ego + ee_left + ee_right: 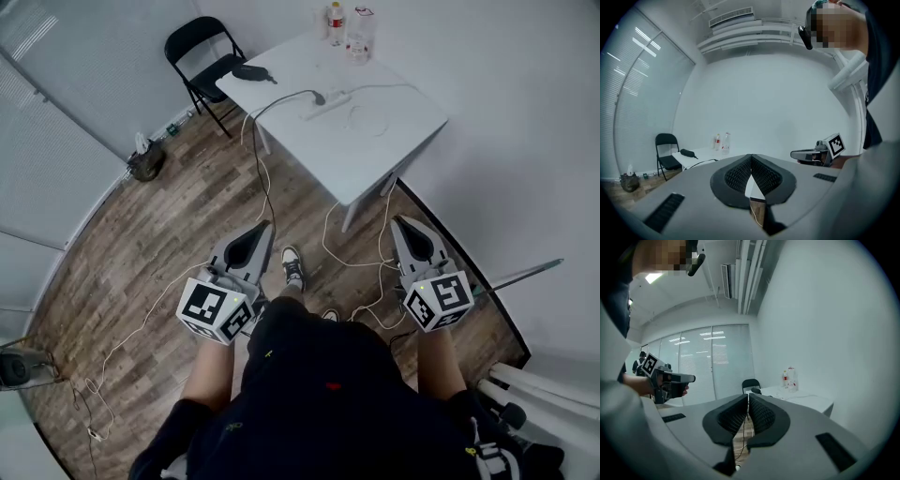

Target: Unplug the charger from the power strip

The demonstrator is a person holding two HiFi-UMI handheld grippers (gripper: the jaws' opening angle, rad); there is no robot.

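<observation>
A white power strip lies on the white table far ahead of me, with a black charger plug at its left end and a dark cable trailing off the table's edge. Both grippers are held low over the wooden floor, well short of the table. My left gripper is shut and empty; its own view shows its tips closed together. My right gripper is also shut with nothing in it, its tips meeting in the right gripper view. The table shows small beyond them.
A black folding chair stands left of the table. Bottles and a black pouch sit on the table's far part. Thin cables snake over the floor. A small bin stands by the glass partition; a wall runs along the right.
</observation>
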